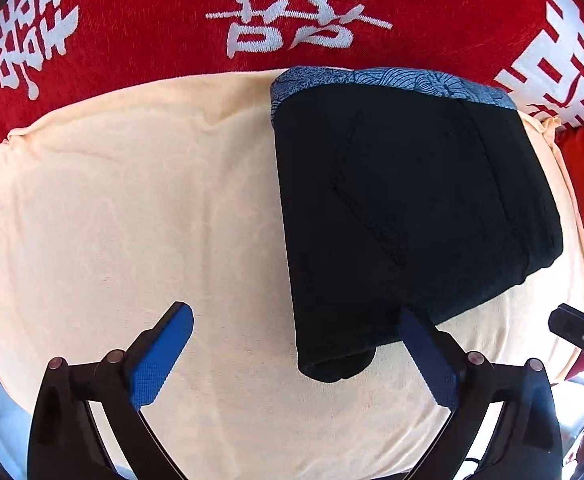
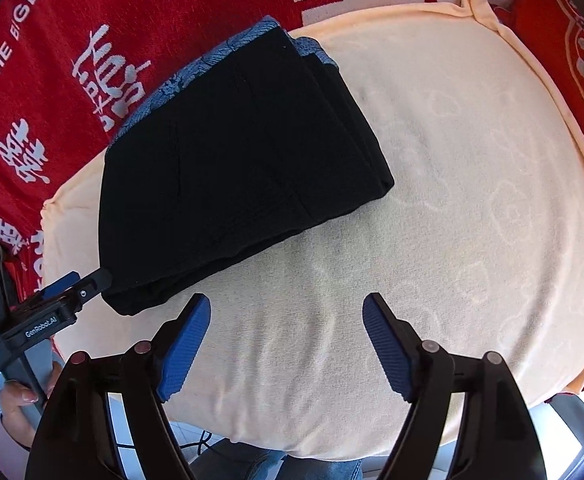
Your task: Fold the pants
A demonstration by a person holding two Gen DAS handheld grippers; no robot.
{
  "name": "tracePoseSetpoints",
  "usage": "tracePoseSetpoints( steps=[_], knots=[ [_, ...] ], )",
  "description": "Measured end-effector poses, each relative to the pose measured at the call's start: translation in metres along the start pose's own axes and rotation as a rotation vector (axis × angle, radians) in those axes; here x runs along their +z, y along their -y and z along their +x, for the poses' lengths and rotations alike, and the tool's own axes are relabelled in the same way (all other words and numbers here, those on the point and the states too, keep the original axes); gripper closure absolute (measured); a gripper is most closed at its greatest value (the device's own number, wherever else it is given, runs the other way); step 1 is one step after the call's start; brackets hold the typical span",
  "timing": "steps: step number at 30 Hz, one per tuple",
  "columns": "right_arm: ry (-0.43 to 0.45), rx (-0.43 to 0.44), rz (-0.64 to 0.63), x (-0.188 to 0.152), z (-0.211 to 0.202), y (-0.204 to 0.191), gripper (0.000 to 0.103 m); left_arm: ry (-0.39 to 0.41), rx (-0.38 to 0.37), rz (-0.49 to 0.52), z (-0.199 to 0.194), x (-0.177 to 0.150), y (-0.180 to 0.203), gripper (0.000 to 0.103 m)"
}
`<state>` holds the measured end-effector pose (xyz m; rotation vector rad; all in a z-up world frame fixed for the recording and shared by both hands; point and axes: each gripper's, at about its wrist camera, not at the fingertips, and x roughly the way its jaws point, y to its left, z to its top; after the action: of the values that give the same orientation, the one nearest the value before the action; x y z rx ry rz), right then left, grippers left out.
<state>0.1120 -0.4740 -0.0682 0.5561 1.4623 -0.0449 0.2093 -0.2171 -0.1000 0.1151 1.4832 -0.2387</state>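
1. The black pants (image 1: 404,208) are lying folded into a compact bundle on the cream towel (image 1: 131,208), toward the towel's far edge and off to one side of its middle
2. A blue patterned fabric (image 1: 392,80) is peeking out along the far edge of the pants, where the towel is meeting the red cloth (image 1: 151,12) with white characters
3. The left gripper (image 1: 298,340) is pointing down at the towel with its jaws standing wide apart; one blue pad (image 1: 428,356) is sitting at the near corner of the pants, the other over bare towel, and nothing is being pinched between them
4. The right gripper (image 2: 287,340) is hanging over the bare towel just beside the near end of the pants, its jaws spread and gripping nothing
5. In the right wrist view, a person's hand (image 2: 19,396) is holding the left gripper's handle, off the towel's edge
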Motion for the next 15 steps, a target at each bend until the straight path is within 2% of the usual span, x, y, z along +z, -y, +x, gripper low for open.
tracePoseSetpoints(
  steps=[2,5,15],
  knots=[
    [0.000,0.007,-0.018,0.006,0.001,-0.001,0.019,-0.014,-0.005,-0.013,0.003,0.002,0.001,0.000],
    [0.003,0.011,-0.048,0.013,0.003,-0.002,0.010,-0.020,-0.002,-0.021,0.003,0.006,0.005,0.000],
    [-0.037,0.017,-0.187,0.033,0.000,-0.005,0.009,-0.036,0.032,-0.066,0.006,0.025,0.007,0.000]
  ],
)
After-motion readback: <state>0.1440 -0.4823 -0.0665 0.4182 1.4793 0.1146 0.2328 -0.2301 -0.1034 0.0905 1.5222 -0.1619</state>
